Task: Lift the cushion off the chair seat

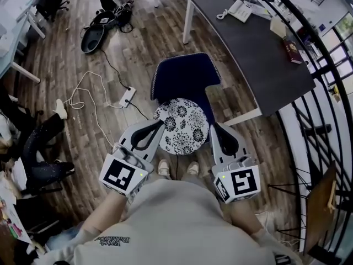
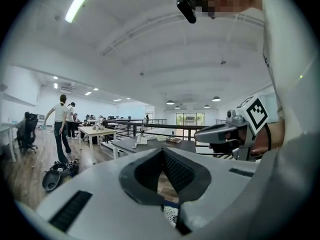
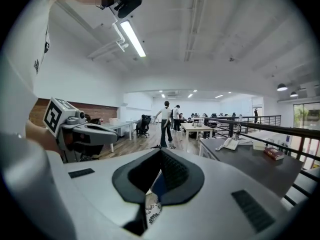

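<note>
At the far left, a seated person's legs [image 1: 38, 142] rest on the wooden floor. Further up lies a black bag [image 1: 94, 37]. A white cable [image 1: 88, 90] loops across the boards to a power strip [image 1: 127, 96].

The left gripper [image 1: 160, 124] points forward, its tip just beside the left edge of the cushion [image 1: 182, 127]. Its jaws are pressed together with nothing between them; the left gripper view shows only floor and a bit of patterned cloth through the gap behind the tips.

The round cushion, black with white flowers, lies flat on the near part of the blue chair [image 1: 185, 73], between the two grippers. It is the only thing the seat bears. The wearer's shoes [image 1: 164, 168] stand just below it.

The right gripper [image 1: 213, 127] sits at the cushion's right edge, jaws likewise closed on nothing. Whether either tip touches the cloth cannot be told.

To the right stands a dark desk [image 1: 248, 54]. On it are a white phone [image 1: 238, 9] at the far end and a dark red book [image 1: 292, 51] near the right side. A black railing [image 1: 325, 93] runs beyond it.
</note>
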